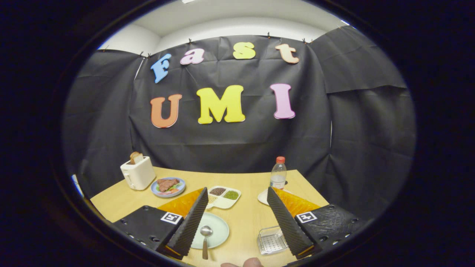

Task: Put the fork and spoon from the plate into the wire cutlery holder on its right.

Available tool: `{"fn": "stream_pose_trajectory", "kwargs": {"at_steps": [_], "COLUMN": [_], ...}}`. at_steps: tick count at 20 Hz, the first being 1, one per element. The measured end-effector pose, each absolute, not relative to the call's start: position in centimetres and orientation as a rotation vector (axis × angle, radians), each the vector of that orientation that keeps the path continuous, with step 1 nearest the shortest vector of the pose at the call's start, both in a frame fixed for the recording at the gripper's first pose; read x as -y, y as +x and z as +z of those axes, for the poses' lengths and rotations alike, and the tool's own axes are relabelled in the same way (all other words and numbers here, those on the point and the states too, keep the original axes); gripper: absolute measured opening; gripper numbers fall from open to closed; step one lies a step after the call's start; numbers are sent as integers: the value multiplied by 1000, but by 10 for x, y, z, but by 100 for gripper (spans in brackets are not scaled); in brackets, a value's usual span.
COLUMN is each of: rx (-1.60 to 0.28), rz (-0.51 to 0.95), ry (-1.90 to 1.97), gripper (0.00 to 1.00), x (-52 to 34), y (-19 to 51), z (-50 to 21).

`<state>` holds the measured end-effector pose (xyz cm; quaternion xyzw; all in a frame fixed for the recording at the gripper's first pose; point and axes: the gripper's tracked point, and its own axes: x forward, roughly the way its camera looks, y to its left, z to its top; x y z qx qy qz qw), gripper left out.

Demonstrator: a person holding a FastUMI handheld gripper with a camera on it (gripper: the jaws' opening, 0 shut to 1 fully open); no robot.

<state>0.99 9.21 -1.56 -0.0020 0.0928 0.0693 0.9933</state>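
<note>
We hold the gripper spread wide above the table's near edge, where the spoon, stiff, light and slippery, lies on the plate; we'd pinch its handle.

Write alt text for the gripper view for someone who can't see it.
The gripper hangs open over a wooden table, holding nothing. A spoon lies on a pale plate between its fingers, beside a wire cutlery holder.
</note>
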Motion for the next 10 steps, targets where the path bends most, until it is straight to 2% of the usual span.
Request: {"fn": "stream_pose_trajectory", "kwargs": {"at_steps": [10], "rx": [-576], "rz": [220], "ry": [-145], "gripper": [96], "x": [-140], "y": [-5], "z": [-110]}}
